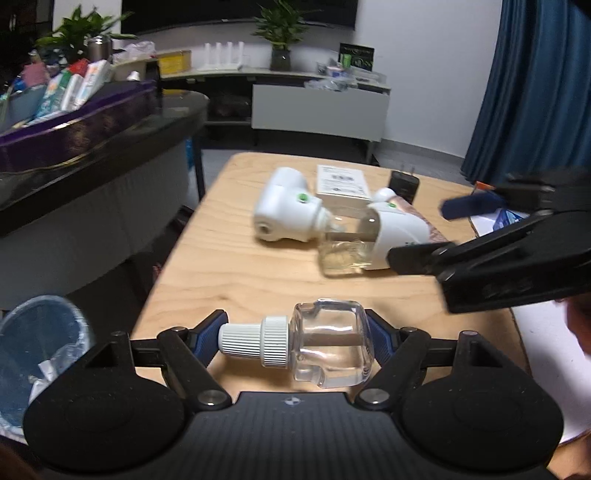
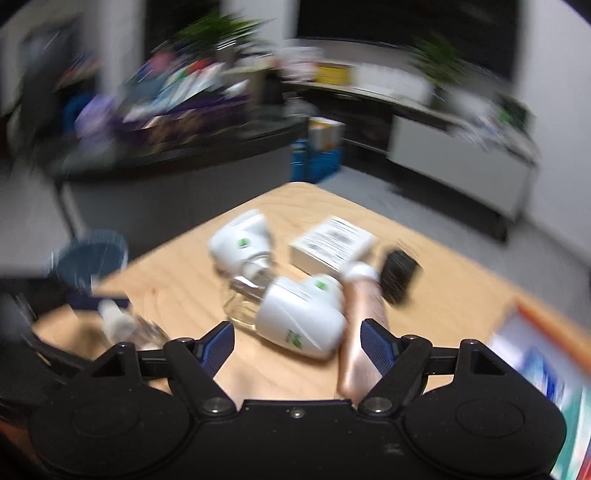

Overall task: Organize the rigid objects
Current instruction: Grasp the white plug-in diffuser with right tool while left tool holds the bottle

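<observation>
It looked like a lived-in room at home or a small office. A low cabinet stood along the white wall with potted plants on it, a blue curtain hung at the right, and a cluttered dark counter stood beside a wooden table.

table: wooden | on it: two white diffusers, box
</observation>
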### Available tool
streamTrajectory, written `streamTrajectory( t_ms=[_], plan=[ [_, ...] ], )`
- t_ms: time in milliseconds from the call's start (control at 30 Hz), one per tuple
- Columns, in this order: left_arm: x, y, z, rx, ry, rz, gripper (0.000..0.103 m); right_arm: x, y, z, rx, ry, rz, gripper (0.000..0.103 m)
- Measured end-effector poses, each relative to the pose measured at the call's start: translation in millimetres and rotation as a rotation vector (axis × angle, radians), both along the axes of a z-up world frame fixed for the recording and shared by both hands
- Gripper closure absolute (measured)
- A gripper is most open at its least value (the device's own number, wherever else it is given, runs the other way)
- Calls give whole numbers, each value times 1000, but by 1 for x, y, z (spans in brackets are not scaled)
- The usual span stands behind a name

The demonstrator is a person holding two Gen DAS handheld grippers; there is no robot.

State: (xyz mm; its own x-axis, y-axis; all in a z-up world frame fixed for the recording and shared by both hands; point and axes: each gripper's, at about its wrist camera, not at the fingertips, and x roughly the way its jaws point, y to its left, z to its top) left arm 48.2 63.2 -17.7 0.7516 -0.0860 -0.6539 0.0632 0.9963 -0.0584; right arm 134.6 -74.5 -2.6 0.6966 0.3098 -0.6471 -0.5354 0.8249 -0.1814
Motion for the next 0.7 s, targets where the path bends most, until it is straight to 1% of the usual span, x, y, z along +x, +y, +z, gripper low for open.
streamTrajectory(
  t_ms=[67,133,233,300,333,367,433,500,567,600,667,700],
  plan=[
    [-1,5,1,-6,-11,17,24,6,13,-6,-104,-47,69,15],
    [1,10,1,-31,-14,31,24,12,23,-12,-178,-73,129,15],
    [3,14,1,-47,-17,48,24,17,36,-20,-240,-103,212,16],
    [5,16,0,-57,-13,58,24,21,45,-27,-274,-102,255,17],
    [5,17,-1,-62,-11,60,24,21,49,-32,-300,-106,276,19],
    [6,18,-1,-66,-9,62,24,21,54,-36,-323,-132,289,23],
    [7,19,-3,-72,-5,69,24,22,59,-37,-320,-135,298,34],
    [8,21,-3,-81,1,76,24,22,63,-39,-326,-150,281,36],
    [8,21,-3,-90,2,76,24,25,63,-38,-307,-141,249,37],
    [8,22,-3,-90,2,76,24,26,61,-35,-279,-130,219,38],
    [6,22,-2,-87,-1,74,24,24,52,-25,-198,-121,158,45],
    [6,21,-3,-87,-2,73,24,24,45,-19,-149,-109,125,46]
  ],
)
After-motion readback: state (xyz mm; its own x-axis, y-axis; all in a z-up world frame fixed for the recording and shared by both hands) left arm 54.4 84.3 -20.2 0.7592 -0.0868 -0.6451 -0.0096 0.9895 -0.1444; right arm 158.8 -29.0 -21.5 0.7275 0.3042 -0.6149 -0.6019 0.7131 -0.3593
